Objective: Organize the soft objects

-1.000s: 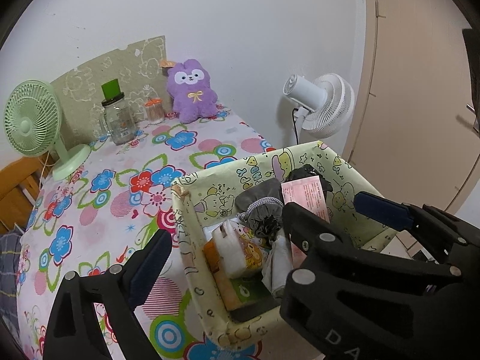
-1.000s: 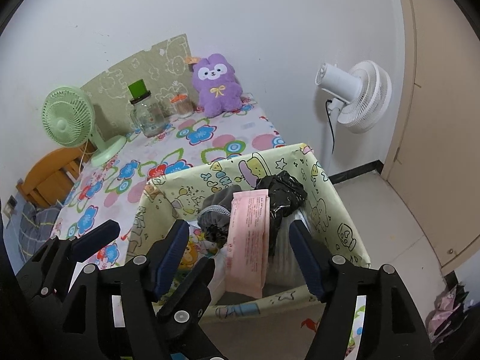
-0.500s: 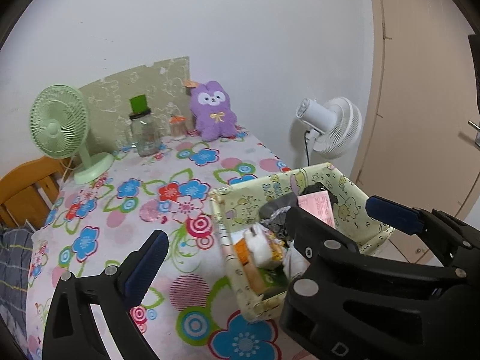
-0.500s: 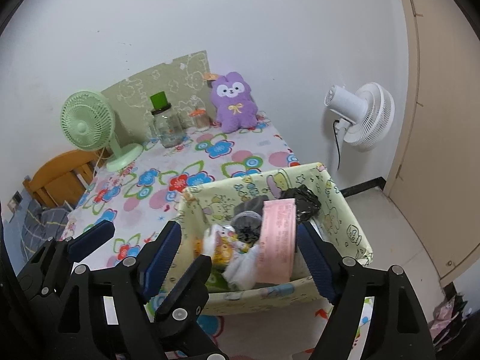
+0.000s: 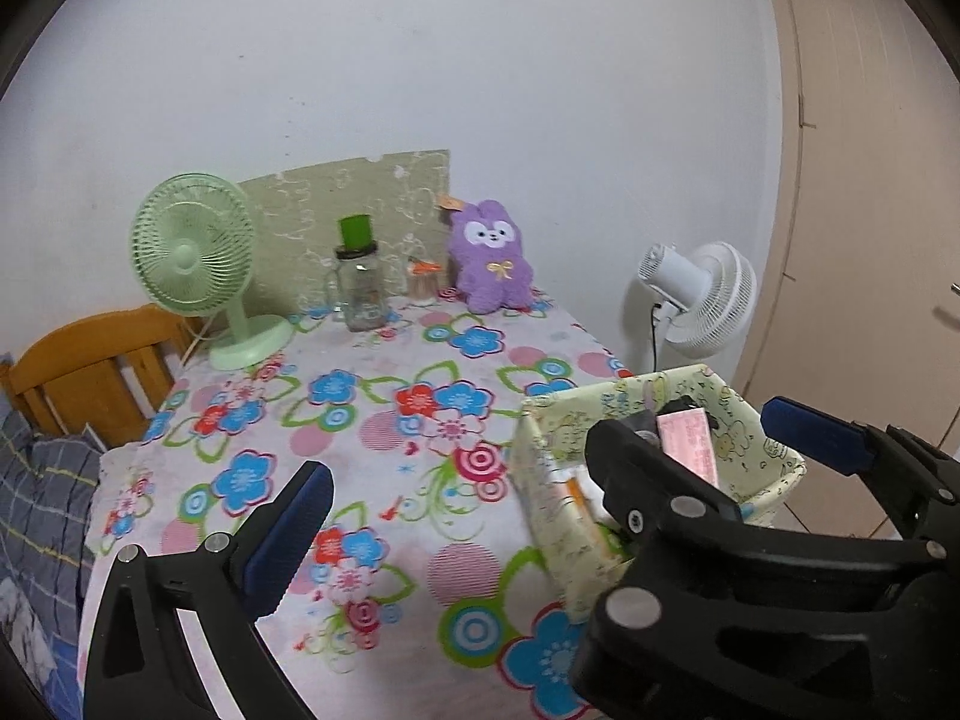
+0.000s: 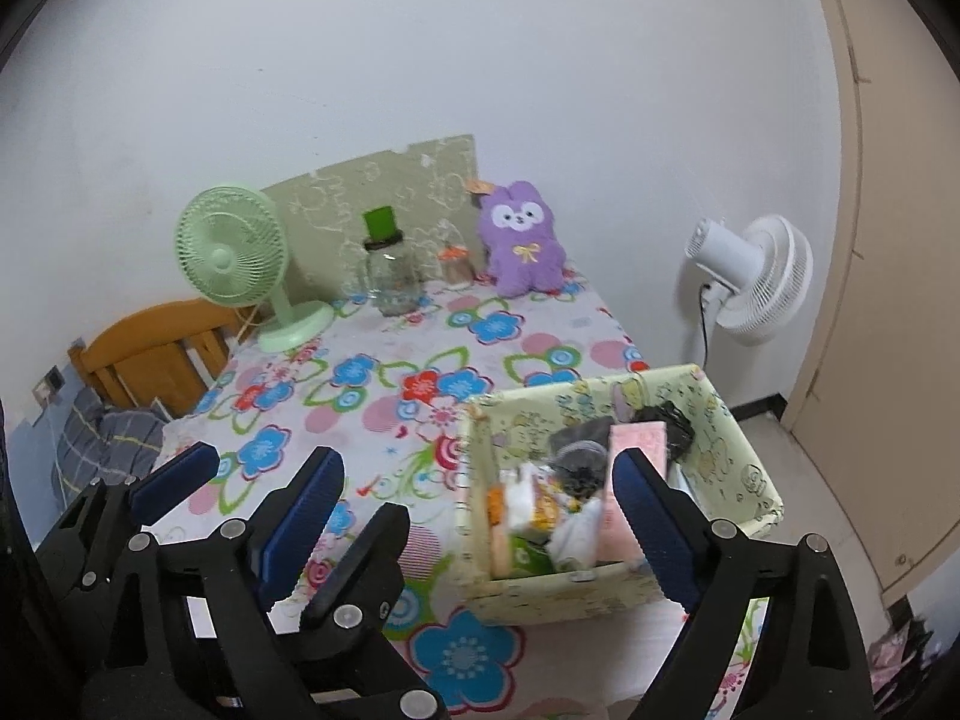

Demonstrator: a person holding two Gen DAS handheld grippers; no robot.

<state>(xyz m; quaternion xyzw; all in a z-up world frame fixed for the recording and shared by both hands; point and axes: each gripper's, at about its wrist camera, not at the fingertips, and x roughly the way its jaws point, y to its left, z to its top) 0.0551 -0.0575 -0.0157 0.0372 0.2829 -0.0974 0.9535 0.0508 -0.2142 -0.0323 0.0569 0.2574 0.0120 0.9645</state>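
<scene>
both the left claw [image 5: 540, 480] and right claw [image 6: 480, 492] hang released, jaws just widened and gripping nothing, above the filled fabric bin [image 6: 738, 468] on the floral worktop [image 6: 384, 396].

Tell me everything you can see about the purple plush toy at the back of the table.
The plush toy is a fuzzy purple animal with two rounded upright ears, a white face patch with dark eyes and a small yellow bow on its chest. It sits upright on the floral tablecloth at the far edge, against or very near the white wall, facing the cameras. A small orange-lidded jar stands just to its left. Nothing grips it.
</scene>
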